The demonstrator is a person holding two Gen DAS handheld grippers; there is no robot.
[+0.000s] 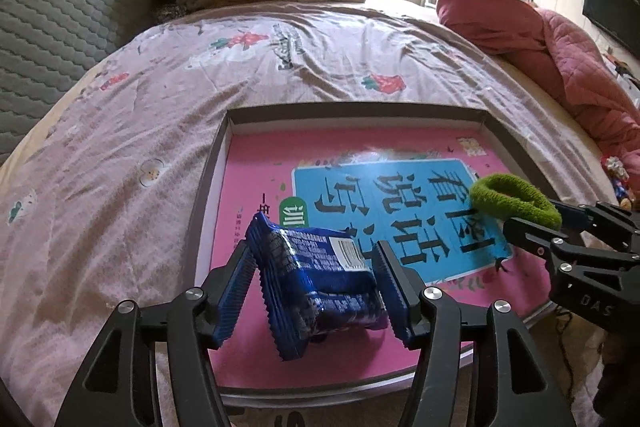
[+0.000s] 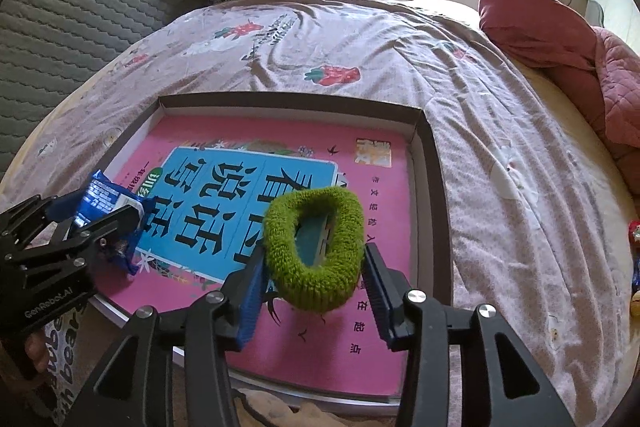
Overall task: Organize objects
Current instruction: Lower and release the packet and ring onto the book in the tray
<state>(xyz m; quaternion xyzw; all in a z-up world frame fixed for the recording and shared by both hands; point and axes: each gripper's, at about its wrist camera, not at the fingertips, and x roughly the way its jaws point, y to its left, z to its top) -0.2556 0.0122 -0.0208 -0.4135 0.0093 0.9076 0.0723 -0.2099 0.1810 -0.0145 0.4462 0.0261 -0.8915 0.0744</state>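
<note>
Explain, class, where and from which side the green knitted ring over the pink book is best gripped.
Grip the green knitted ring across its outer sides, coming from above and behind as the right gripper does. The ring is soft, oval and hollow, so fingers on either flank squeeze it evenly. Its open centre offers nothing to press against.

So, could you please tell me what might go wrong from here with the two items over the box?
1. The blue snack packet sits tilted between the left tool's fingers; it may tumble and land on edge on the pink book.
2. The green knitted ring could cling to the right tool's ridged pads and not drop cleanly.
3. The ring hangs near the box's right wall and could roll off onto the bedsheet.
</note>
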